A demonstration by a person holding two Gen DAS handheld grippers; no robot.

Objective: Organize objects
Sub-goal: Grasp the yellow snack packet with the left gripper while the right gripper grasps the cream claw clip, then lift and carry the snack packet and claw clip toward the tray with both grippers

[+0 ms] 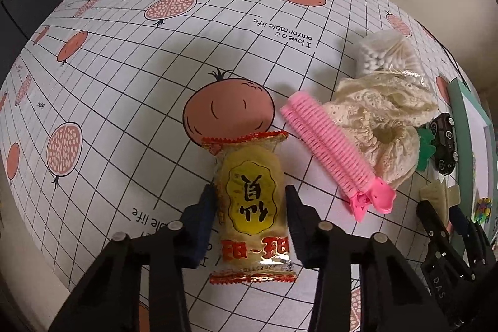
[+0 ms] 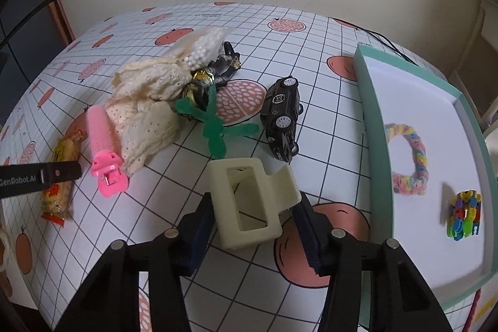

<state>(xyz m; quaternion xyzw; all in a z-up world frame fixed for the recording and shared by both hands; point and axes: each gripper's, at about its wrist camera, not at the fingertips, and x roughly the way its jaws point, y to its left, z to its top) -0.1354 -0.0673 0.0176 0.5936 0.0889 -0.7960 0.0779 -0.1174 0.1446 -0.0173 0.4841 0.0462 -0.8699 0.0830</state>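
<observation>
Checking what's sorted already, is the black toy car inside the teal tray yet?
No, the black toy car lies on the tablecloth, left of the teal tray.

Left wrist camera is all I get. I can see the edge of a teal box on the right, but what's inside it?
Observer: A rainbow braided yarn loop lies on the white floor of the teal box.
Operator: Anything else in there?
Observer: Yes, a small stack of multicoloured plastic blocks, apart from the loop and nearer the camera.
Operator: My left gripper pinches the yellow snack packet. What about the other one?
Observer: The right gripper has a cream rectangular plastic claw clip between its fingers, with the pads touching both sides.
</observation>
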